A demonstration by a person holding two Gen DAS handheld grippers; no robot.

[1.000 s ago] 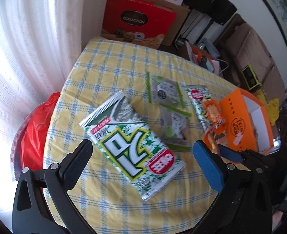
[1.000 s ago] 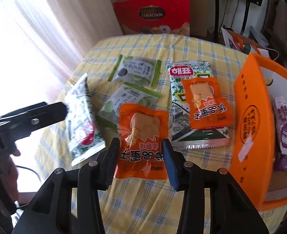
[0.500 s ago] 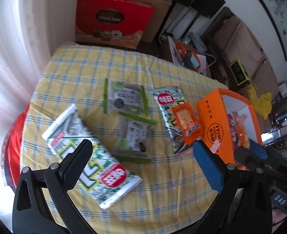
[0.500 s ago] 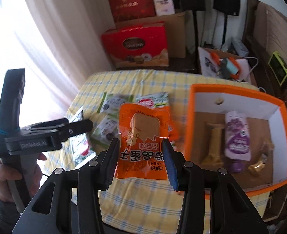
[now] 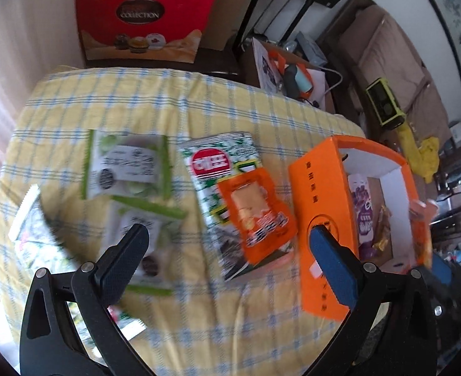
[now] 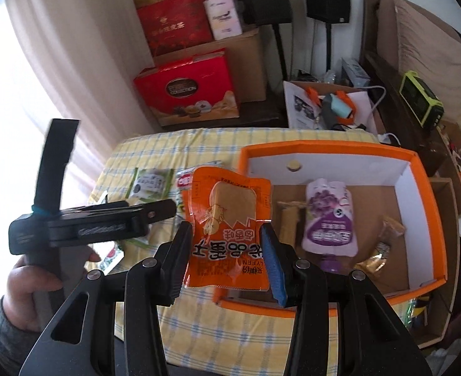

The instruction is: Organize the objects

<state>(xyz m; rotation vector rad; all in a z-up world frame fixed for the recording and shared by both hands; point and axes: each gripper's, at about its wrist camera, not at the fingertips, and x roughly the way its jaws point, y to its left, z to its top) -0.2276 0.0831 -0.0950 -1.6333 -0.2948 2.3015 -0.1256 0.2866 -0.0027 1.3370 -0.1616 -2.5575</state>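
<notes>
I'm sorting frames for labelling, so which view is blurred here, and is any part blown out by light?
Left wrist view: motion blur smears the green packets and the checked tablecloth, while the left gripper stays sharp. Right wrist view: mostly crisp, the print on the orange packet legible, but the window at the left is blown out to white. Both views show fisheye bending and dark corners.

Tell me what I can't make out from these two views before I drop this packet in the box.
- Left wrist view: motion blur smears the green-edged packets and the seaweed pack at the left, so their print is unreadable.
- Left wrist view: the orange box wall hides most of its contents.
- Right wrist view: the held orange packet in the right gripper covers the box's near-left corner.
- Right wrist view: the left gripper hides packets behind it.
</notes>
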